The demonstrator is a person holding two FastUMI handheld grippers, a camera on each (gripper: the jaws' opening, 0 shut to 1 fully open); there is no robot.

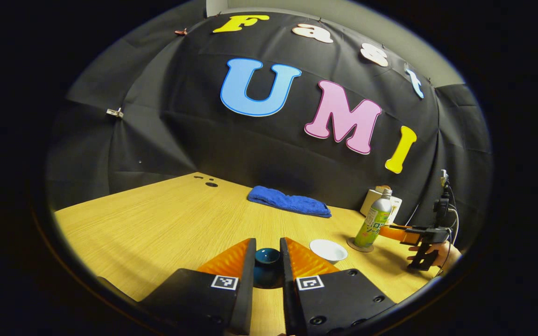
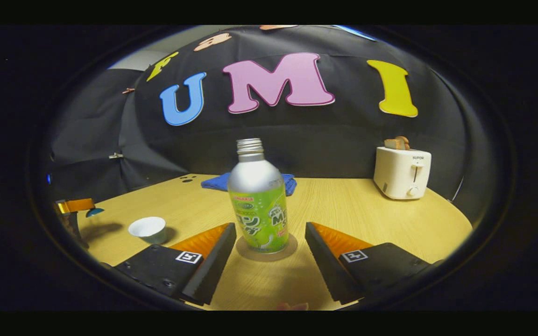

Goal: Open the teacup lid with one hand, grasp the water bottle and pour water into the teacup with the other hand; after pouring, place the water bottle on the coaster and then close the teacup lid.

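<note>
My left gripper (image 1: pixel 267 241) is shut on the dark blue teacup lid (image 1: pixel 267 257) and holds it a little above the table. The white teacup (image 1: pixel 328 250) stands uncovered just to its right. Farther right, the green-and-silver water bottle (image 1: pixel 374 222) stands upright, uncapped, on a round coaster (image 1: pixel 360 246). In the right gripper view the bottle (image 2: pixel 258 200) sits on the coaster (image 2: pixel 245 251) between the spread fingers of my right gripper (image 2: pixel 270 229), which is open and clear of it. The teacup (image 2: pixel 147 228) and the lid (image 2: pixel 95 212) appear at the left there.
A folded blue towel (image 1: pixel 290 201) lies at the back of the wooden table (image 1: pixel 157 224). A white toaster (image 2: pixel 402 172) with bread in it stands at the back right. A hand (image 1: pixel 442 254) holds the right gripper (image 1: pixel 386 230) near the table's right edge.
</note>
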